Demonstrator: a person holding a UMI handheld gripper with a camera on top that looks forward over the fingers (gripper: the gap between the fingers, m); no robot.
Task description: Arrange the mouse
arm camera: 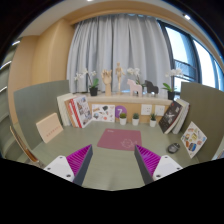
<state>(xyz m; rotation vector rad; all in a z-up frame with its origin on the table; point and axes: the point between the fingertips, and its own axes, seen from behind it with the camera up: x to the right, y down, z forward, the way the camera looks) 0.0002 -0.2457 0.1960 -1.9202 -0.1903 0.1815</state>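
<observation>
A pink mouse pad (118, 139) lies flat on the olive desk (100, 150), just beyond my fingers and between their lines. A small dark-and-white mouse (173, 148) sits on the desk to the right of the pad, beside my right finger's tip. My gripper (112, 164) is open and empty. Its magenta pads (78, 158) stand wide apart above the desk's near part, short of the pad.
Books (72, 110) and a wooden board (49, 127) lean at the back left. More books and cards (190, 138) stand at the right. A low shelf (125, 103) with figurines and orchids runs along the back under curtains.
</observation>
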